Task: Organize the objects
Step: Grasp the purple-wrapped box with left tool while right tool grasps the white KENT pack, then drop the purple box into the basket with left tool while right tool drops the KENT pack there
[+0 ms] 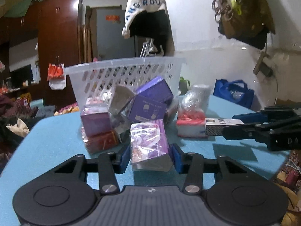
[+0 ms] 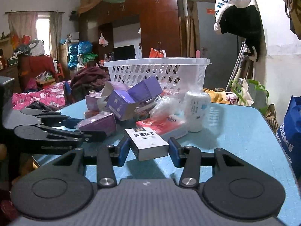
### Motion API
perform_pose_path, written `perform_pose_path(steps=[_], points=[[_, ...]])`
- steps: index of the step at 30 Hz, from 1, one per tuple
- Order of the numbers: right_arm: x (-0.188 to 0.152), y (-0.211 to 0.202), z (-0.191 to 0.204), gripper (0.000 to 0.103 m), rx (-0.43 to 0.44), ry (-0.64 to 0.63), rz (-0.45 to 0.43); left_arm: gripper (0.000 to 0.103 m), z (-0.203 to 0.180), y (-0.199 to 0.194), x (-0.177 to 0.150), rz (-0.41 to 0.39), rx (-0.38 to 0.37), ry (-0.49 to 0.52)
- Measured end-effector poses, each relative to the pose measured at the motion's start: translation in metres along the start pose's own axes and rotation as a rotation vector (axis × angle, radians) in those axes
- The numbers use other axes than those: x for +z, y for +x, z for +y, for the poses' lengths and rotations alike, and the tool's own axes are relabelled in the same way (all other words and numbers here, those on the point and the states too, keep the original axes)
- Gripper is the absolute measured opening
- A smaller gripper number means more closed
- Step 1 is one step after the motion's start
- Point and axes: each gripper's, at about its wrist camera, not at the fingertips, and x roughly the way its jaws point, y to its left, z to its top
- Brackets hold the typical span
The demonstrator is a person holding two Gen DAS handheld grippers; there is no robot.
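My left gripper [image 1: 150, 156] is shut on a purple plastic-wrapped packet [image 1: 148, 141], held just above the blue table [image 1: 56, 141]. My right gripper [image 2: 149, 148] is shut on a white KENT cigarette box [image 2: 148, 143]; it also shows in the left wrist view [image 1: 220, 127] at right. A white perforated basket [image 1: 122, 75] stands behind a pile of purple boxes [image 1: 150, 101] and wrapped packets. The basket also shows in the right wrist view [image 2: 158, 71]. The left gripper with its packet shows at the left of the right wrist view [image 2: 97, 124].
A red-and-white tissue pack [image 2: 161, 124] and a white wrapped roll [image 2: 196, 109] lie right of the pile. A blue bag [image 2: 291, 135] stands off the table's right edge. A cap [image 1: 144, 11] hangs above the basket. Cluttered furniture and clothes lie beyond the left edge.
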Motion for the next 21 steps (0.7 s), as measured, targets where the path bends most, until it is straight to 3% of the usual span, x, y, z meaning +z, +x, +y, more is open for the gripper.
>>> perform_pose_path(steps=[5,14,21], points=[[0.001,-0.017,-0.001,0.049,0.01,0.005,-0.041,0.05,0.01,-0.02,0.004,-0.074,0.008,-0.005],[0.003,-0.016,-0.004,0.049,-0.027,0.006,-0.085,0.05,0.031,-0.02,0.01,-0.083,0.008,-0.05],[0.006,-0.026,-0.008,0.049,-0.031,0.022,-0.132,0.05,0.045,-0.037,0.017,-0.148,0.036,-0.07]])
